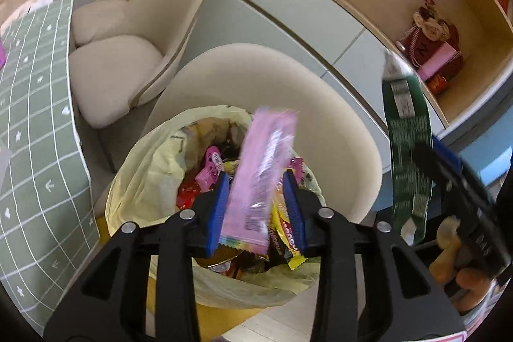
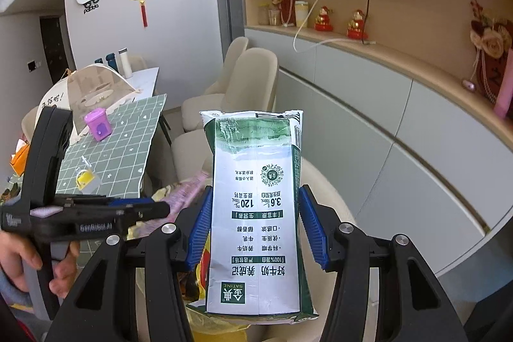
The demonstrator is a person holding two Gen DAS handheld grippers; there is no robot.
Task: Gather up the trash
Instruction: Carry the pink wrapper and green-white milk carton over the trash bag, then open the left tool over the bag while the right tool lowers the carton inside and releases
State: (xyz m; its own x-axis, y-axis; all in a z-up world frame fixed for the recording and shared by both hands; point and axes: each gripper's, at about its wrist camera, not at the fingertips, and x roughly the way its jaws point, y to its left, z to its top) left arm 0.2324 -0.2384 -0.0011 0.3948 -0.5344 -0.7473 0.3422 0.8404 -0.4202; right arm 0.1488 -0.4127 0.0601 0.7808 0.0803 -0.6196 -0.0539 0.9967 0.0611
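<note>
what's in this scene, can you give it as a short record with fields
left tool: blue pads either side of a pink plastic snack wrapper; whether they grip it is unclear
right tool: holds a flattened white and green milk carton, print upside down
bin: round bin lined with a pale yellow bag, directly under the left tool
bin contents: mixed colourful wrappers, nearly full
behind bin: beige upholstered chair
table: green grid-pattern tablecloth with a small purple container

Pink wrapper (image 1: 261, 169) above lined bin (image 1: 150, 181)
</note>
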